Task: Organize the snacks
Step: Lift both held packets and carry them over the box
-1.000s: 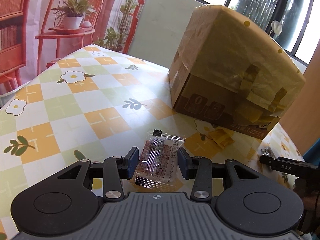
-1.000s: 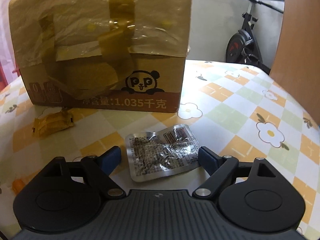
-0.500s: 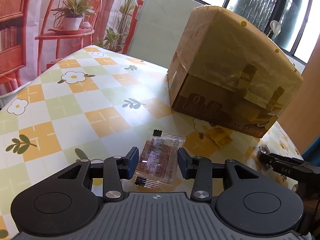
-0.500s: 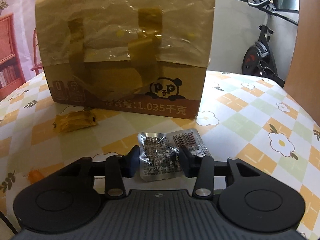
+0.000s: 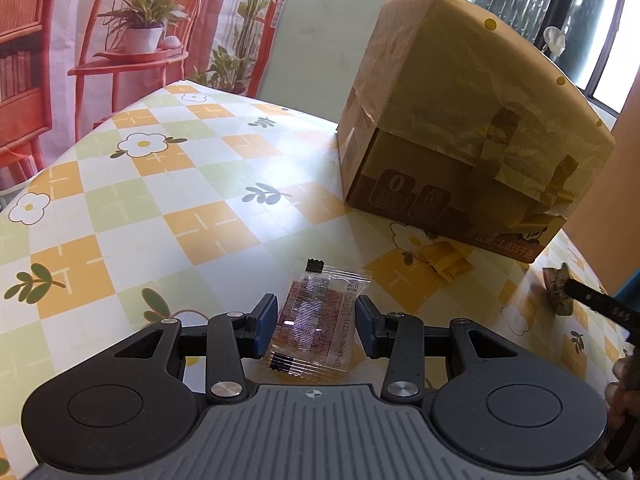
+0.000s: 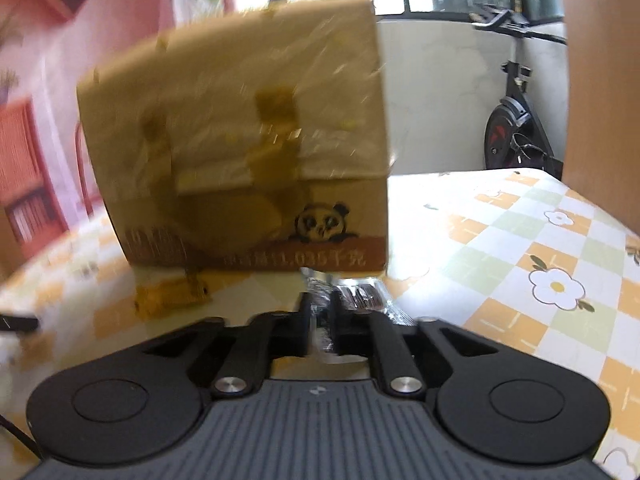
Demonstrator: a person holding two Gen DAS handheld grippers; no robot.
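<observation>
In the left wrist view, nothing is seen to have changed over the last second. The left gripper (image 5: 316, 326) is held in the same place, its jaws a little apart, with a clear packet (image 5: 320, 318) lying between them on the table (image 5: 120, 208). A gap shows between each pad and the packet, so it is bracketed, not pinched, and that pick is judged not yet made. The box (image 5: 460, 128) stands at 1 o'clock from the packet, and a yellow wrapper (image 5: 446, 261) lies just before it at 2 o'clock. At 3 o'clock, near the frame edge, the right gripper (image 5: 592, 304) is seen with something silvery at its tip.

In the right wrist view, the change is plain: the jaws, spread wide a second ago around a foil packet (image 6: 360, 298) lying flat, are now pressed together on it, and the packet is crumpled between the pads. The frame is blurred and the box now fills more of it, so the gripper is judged to have been lifted and tipped up. One snack is thus taken to be in hand and on its way.

The box is the only container in sight. It is taped over with plastic on the sides shown, no opening is visible, and its contents cannot be told. No snack is seen inside it
</observation>
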